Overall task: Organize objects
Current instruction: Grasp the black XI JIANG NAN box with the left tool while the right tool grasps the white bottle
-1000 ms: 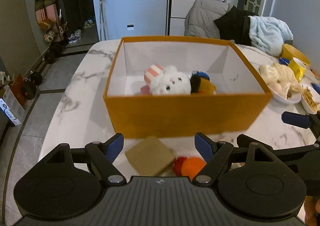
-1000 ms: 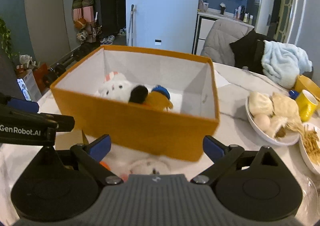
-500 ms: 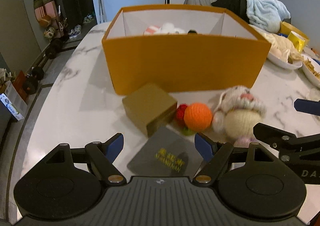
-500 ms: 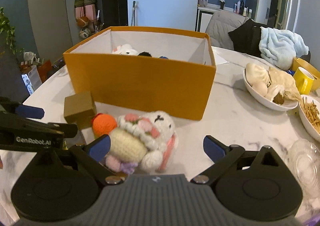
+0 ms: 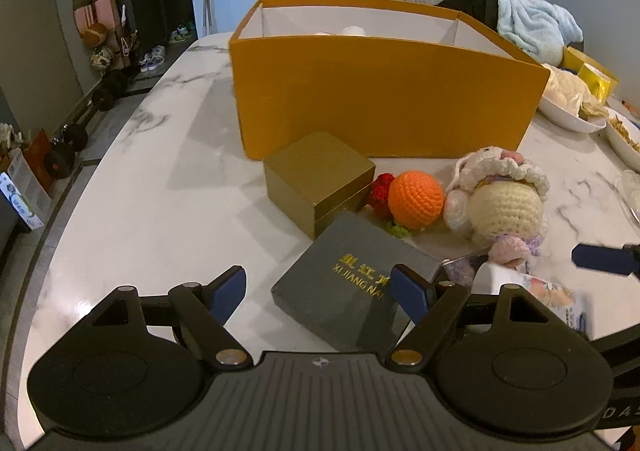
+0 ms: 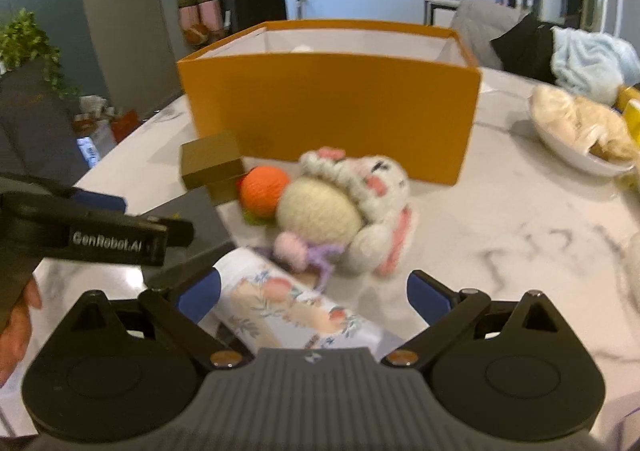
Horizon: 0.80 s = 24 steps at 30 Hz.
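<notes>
Lying between the right hand-held gripper's (image 6: 314, 293) fingers: floral pack (image 6: 296, 311).

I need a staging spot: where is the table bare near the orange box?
Bare marble lies left of the orange box and gold box, and right of the knitted bunny toward the food bowl. In front of the orange box it is crowded.

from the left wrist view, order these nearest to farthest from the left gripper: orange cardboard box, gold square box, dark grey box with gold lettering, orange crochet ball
1. Dark grey box with gold lettering: between the open jaws of the left gripper.
2. Gold square box and orange crochet ball: too close to call; box ahead, ball to its right.
3. Orange cardboard box: farthest, behind them all.
</notes>
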Tool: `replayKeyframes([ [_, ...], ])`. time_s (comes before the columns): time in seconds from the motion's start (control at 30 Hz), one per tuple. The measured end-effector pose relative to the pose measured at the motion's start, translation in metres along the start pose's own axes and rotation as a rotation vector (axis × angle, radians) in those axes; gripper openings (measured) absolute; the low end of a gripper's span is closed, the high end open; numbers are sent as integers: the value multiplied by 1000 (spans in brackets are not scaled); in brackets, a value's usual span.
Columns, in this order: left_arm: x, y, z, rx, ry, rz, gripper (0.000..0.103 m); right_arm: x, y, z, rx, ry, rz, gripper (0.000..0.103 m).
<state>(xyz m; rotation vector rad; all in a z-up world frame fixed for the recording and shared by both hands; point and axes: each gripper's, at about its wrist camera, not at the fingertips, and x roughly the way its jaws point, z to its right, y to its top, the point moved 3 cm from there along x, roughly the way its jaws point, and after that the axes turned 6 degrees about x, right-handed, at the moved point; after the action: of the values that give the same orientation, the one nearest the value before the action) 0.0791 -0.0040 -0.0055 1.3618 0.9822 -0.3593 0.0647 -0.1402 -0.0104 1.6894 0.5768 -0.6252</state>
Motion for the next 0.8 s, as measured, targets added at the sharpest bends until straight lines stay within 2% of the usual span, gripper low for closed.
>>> replayKeyframes([
  [0.3,-4,-5,-13,-42,-8,6,94,15,-13,-7,-20,68,-25,98],
  [0.33,-5,-6,-12,-40,-10,11,94,16,-13,-7,-13,75,-27,95],
  [0.4,-7,-6,-10,-33,-15,27,94,17,-14,-3,10,84,-26,83],
  [0.43,-8,-5,-8,-25,-17,33,94,17,-14,-1,25,85,-31,75],
  [0.47,-8,-5,-5,-13,-21,35,94,18,-15,3,47,104,-38,73],
  [0.63,-1,-1,9,68,-47,35,94,12,-19,19,136,136,-44,68],
  [0.73,3,1,16,140,-81,62,95,7,-22,26,171,148,-54,67],
  [0.8,8,4,19,188,-122,50,100,5,-25,31,194,158,-63,68],
])
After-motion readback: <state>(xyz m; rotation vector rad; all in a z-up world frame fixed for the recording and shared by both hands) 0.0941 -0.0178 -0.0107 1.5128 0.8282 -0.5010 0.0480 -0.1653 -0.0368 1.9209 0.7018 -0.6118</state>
